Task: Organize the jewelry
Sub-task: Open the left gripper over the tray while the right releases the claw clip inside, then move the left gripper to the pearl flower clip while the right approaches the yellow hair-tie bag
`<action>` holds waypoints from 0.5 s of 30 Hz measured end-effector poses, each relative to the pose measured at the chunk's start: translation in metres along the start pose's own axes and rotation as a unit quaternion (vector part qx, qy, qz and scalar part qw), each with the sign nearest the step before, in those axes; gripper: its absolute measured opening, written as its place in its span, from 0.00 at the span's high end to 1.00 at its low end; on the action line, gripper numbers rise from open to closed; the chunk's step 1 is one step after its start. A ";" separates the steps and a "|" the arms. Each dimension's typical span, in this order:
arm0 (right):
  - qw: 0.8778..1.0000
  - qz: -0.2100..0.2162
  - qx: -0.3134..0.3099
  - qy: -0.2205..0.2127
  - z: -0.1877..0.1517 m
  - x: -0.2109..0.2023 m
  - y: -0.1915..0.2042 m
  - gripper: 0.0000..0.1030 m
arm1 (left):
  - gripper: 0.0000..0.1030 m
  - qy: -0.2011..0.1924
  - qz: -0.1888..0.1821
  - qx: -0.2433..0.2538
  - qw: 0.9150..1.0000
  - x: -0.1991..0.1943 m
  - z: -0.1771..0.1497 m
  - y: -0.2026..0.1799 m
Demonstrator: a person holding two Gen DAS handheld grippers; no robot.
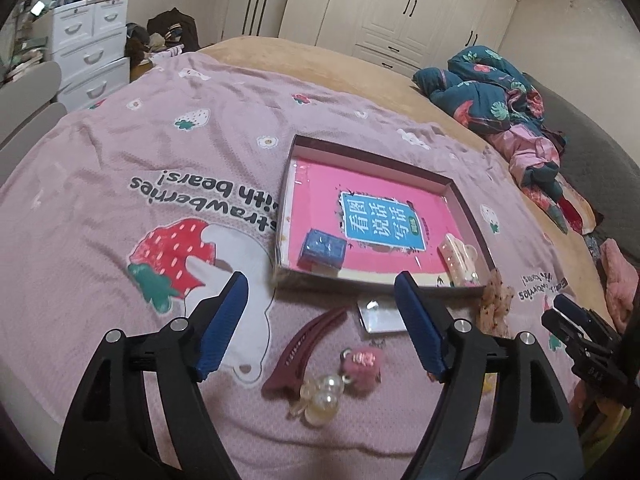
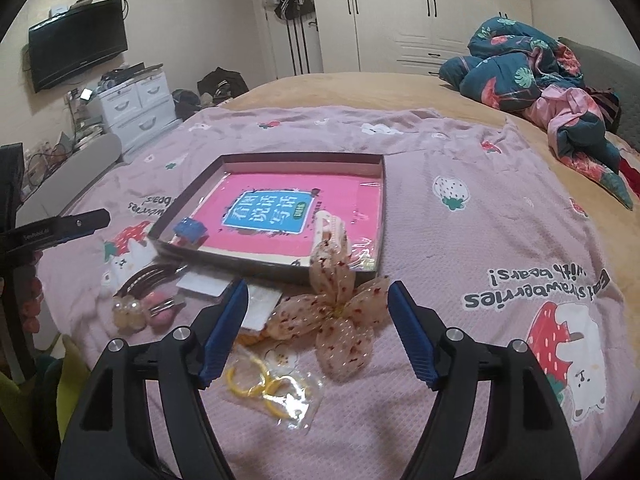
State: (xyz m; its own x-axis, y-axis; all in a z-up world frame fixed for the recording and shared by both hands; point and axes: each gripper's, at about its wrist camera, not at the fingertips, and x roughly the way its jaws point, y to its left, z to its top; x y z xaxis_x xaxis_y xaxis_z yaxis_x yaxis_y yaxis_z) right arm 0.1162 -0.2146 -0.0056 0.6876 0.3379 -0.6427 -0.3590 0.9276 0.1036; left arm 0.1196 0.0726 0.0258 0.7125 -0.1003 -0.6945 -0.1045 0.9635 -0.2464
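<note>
A shallow dark box point(image 1: 460, 196) point(image 2: 384, 200) lies on the bed with a pink book inside it, a small blue box point(image 1: 322, 249) point(image 2: 191, 231) and a cream hair claw point(image 1: 459, 258) point(image 2: 332, 226). My left gripper point(image 1: 320, 288) is open and empty above a maroon hair clip point(image 1: 304, 344), a pearl hair tie point(image 1: 322, 398) and a pink fuzzy clip point(image 1: 362, 366). My right gripper point(image 2: 316, 292) is open and empty around a speckled beige bow point(image 2: 340, 312). A clear bag of yellow hair ties point(image 2: 268, 390) lies just in front of it.
A pink strawberry blanket point(image 1: 140, 200) point(image 2: 480, 240) covers the bed. A small white card point(image 1: 378, 314) point(image 2: 204, 282) lies by the box's near edge. Crumpled blue and pink bedding point(image 1: 500, 96) point(image 2: 540, 80) sits at the far right. White drawers point(image 1: 88, 52) stand beyond the bed's left side.
</note>
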 end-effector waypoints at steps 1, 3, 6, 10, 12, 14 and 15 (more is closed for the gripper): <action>1.000 0.002 -0.001 0.000 -0.001 -0.002 0.001 0.29 | 0.33 0.000 0.000 0.000 1.000 -0.002 -0.002 0.000; 1.000 0.003 -0.003 0.001 -0.003 -0.003 0.003 0.29 | 0.33 0.000 -0.001 0.002 1.000 -0.005 -0.006 0.000; 1.000 0.007 -0.005 0.005 -0.008 -0.006 0.007 0.29 | 0.33 0.001 0.001 0.008 1.000 -0.009 -0.013 -0.002; 1.000 0.014 -0.009 0.012 -0.016 -0.007 0.012 0.27 | 0.33 0.006 0.000 0.011 1.000 -0.011 -0.021 -0.002; 1.000 0.018 -0.009 0.017 -0.020 -0.006 0.015 0.26 | 0.33 0.007 0.002 0.013 1.000 -0.012 -0.025 -0.002; 0.999 0.022 -0.012 0.022 -0.025 -0.005 0.018 0.26 | 0.33 0.010 0.003 0.015 1.000 -0.013 -0.029 -0.002; 0.999 0.024 -0.013 0.024 -0.027 -0.004 0.019 0.26 | 0.33 0.013 0.004 0.016 1.000 -0.013 -0.032 -0.002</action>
State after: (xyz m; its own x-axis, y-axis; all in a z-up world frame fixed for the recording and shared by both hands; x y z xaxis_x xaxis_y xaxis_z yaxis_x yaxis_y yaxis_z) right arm 0.0896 -0.2023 -0.0218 0.6377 0.3731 -0.6739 -0.4070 0.9060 0.1164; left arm 0.0887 0.0638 0.0139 0.6940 -0.0992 -0.7131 -0.0871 0.9716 -0.2199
